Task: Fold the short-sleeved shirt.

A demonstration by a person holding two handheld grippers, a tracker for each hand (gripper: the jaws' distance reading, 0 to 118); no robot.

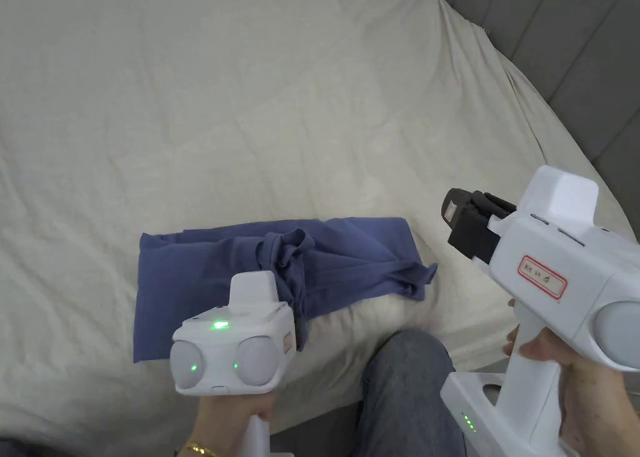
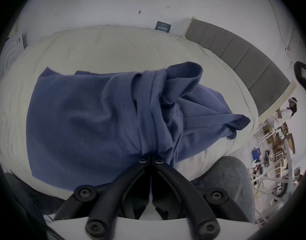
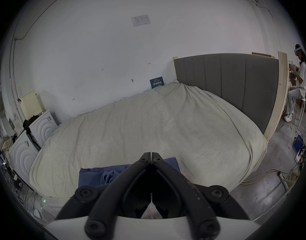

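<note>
Left tongs (image 2: 151, 157): The jaws were pinched tight on a bunched bit of the blue shirt (image 2: 83, 122), near the person's knee (image 1: 406, 377).
Right tongs (image 3: 151, 154): The jaws were closed with nothing in them, up in the air to the side.
Shirt: It lay on the near edge of the bed (image 1: 312, 102), flat on the left, lumpy in the middle and right.
How far: It looked partly folded. The lumpy side still needed smoothing and folding.

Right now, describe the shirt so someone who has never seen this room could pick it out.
Find the big bed with the cream sheet. At its near edge lies the blue shirt, bunched in the middle where the left gripper pinches it. It is the one dark blue cloth on the pale sheet.
</note>
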